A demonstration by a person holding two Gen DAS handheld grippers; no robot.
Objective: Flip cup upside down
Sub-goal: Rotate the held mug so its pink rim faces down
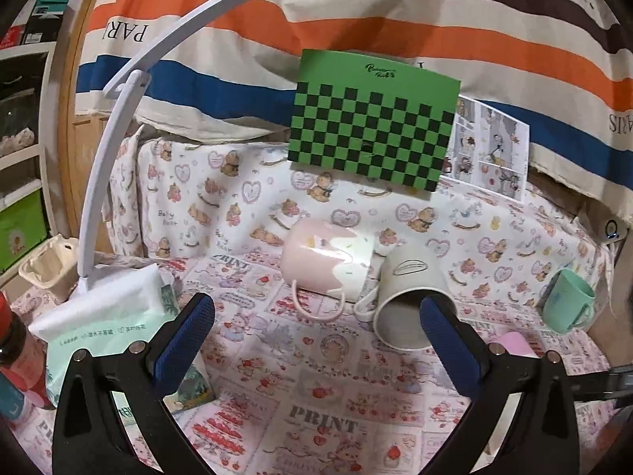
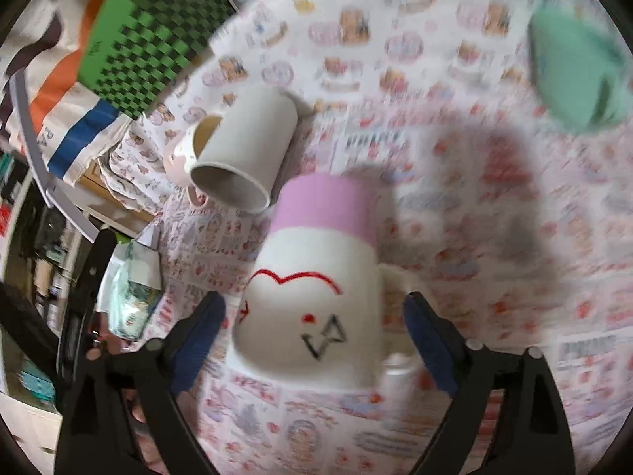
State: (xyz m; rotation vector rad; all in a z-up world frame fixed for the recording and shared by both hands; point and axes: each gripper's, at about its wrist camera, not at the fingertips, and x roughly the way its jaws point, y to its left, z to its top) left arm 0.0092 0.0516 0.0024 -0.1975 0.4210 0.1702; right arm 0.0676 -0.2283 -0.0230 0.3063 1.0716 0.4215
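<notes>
A white cup with a pink band and drawn red and black marks (image 2: 316,289) stands upside down on the patterned cloth, between the open fingers of my right gripper (image 2: 314,340); neither finger visibly touches it. The view is blurred. A plain white cup (image 1: 407,301) lies on its side with its mouth toward me, also in the right wrist view (image 2: 245,154). A pink and white mug (image 1: 328,261) lies on its side beside it. A green cup (image 1: 565,301) stands at the right. My left gripper (image 1: 316,340) is open and empty in front of the lying cups.
A green checkered board (image 1: 372,122) leans at the back. A tissue pack (image 1: 107,316) and a white lamp arm (image 1: 118,126) are at the left, with an egg carton (image 1: 47,265) and a bottle (image 1: 16,352). A striped cloth (image 1: 356,19) hangs behind.
</notes>
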